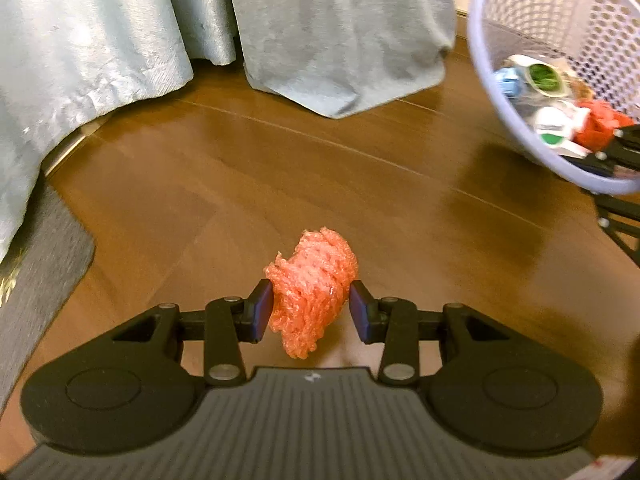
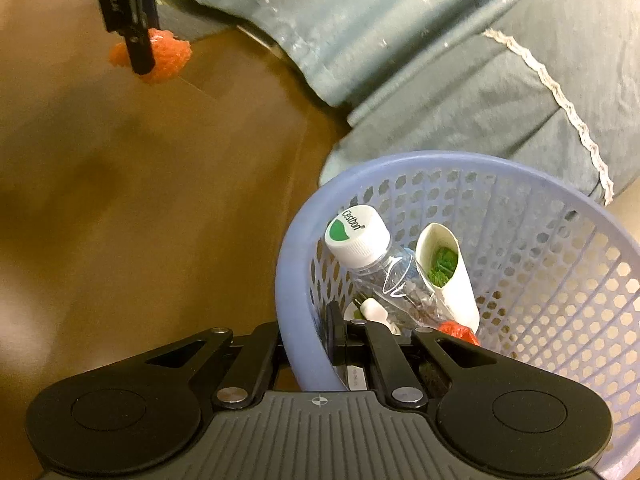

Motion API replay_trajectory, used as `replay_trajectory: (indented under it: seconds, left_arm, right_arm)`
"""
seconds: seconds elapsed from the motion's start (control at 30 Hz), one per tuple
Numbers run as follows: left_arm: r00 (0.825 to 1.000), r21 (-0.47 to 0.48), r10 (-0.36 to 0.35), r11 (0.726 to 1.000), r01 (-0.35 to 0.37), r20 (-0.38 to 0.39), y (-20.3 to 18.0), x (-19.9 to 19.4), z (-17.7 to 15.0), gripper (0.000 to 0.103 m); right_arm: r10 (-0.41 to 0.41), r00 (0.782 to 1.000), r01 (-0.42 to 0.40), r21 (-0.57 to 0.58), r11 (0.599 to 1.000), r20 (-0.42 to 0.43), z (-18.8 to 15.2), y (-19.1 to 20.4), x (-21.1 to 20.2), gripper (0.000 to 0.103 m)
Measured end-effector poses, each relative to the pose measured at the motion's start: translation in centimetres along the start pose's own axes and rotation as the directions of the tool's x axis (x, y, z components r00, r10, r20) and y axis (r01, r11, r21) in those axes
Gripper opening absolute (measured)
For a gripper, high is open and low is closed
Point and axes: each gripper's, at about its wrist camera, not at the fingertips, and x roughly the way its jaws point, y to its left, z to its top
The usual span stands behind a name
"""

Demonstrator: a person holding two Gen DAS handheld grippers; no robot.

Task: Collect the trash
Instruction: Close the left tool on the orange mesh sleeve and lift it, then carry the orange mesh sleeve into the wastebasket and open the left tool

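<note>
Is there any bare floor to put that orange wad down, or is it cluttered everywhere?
Plenty: the wooden floor lies bare between the curtains and the lilac basket. Only the basket is crowded, with a bottle, paper tube and scraps.

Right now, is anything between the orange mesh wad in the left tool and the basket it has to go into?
Nothing visible. The wad hangs clamped in the left tool above bare wood floor; the basket, held by its rim in the right tool, is tilted with its mouth open toward it.
</note>
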Motion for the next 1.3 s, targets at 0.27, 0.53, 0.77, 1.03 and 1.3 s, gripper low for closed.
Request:
replay_trajectory:
  seconds: [0.27, 0.53, 0.77, 1.03, 1.3]
  left_arm:
    - [0.997, -0.044, -0.047, 0.998, 0.044, -0.063, -3.6, -4.8, -3.8, 0.036]
    - [0.993, -0.082, -0.091, 0.993, 0.085, -0.072, -4.3, -4.5, -4.0, 0.036]
    - [0.995, -0.061, -0.095, 0.994, 0.095, -0.005, -4.7, -5.3, -1.7, 0.036]
    - [0.989, -0.022, -0.142, 0.989, 0.144, 0.050, -6.3, -6.0, 1.2, 0.036]
    - [0.977, 0.028, -0.188, 0.982, 0.186, 0.098, -8.1, -6.5, 4.6, 0.036]
  right_arm:
    - [0.074, 0.996, -0.074, 0.007, 0.997, 0.041, -0.7, 2.3, -3.5, 0.002]
    - [0.105, 0.992, -0.105, -0.006, 0.994, 0.063, -0.7, 2.4, -4.8, 0.002]
    - [0.102, 0.994, -0.102, -0.018, 0.995, 0.049, -0.6, 1.7, -5.1, 0.002]
    - [0.101, 0.994, -0.100, -0.016, 0.995, 0.043, -0.6, 1.1, -5.5, 0.001]
    - [0.106, 0.993, -0.106, -0.014, 0.994, 0.044, -0.5, 1.2, -5.6, 0.001]
